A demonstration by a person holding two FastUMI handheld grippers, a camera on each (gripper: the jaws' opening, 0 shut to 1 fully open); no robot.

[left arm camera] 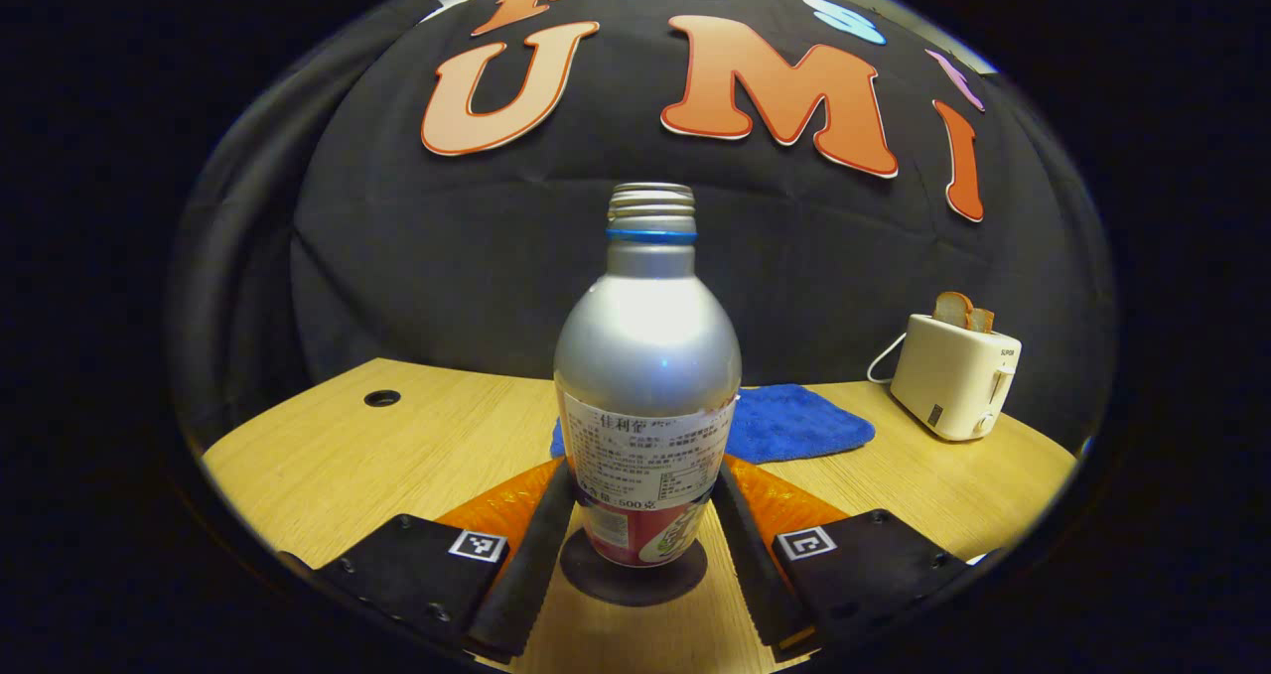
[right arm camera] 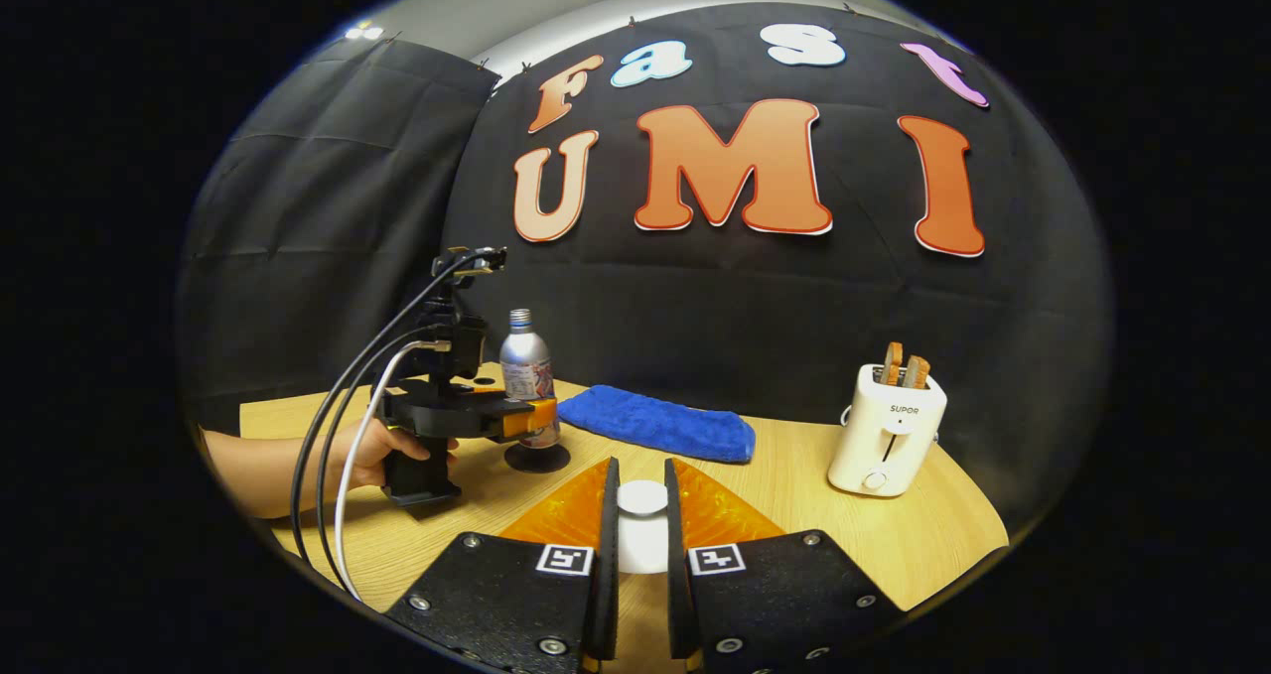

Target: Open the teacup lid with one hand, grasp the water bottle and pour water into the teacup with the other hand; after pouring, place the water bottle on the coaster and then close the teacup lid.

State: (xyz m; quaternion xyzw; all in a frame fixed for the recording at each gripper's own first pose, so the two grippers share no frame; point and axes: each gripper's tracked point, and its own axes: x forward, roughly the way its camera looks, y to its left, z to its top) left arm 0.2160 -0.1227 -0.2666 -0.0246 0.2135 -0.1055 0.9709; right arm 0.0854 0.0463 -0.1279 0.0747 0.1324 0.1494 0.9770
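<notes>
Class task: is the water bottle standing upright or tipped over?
Upright. The water bottle stands on the dark coaster, its uncapped neck pointing straight up.

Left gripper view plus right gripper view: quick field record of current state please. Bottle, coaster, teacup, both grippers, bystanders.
bottle: silver water bottle, uncapped, upright on the dark coaster
left gripper: fingers flank the bottle's lower label; contact can't be confirmed
right gripper: fingers flank the white teacup, lid on
holder: hand on left gripper's handle
bystanders: blue cloth, toaster with bread
surface: wooden table
</notes>
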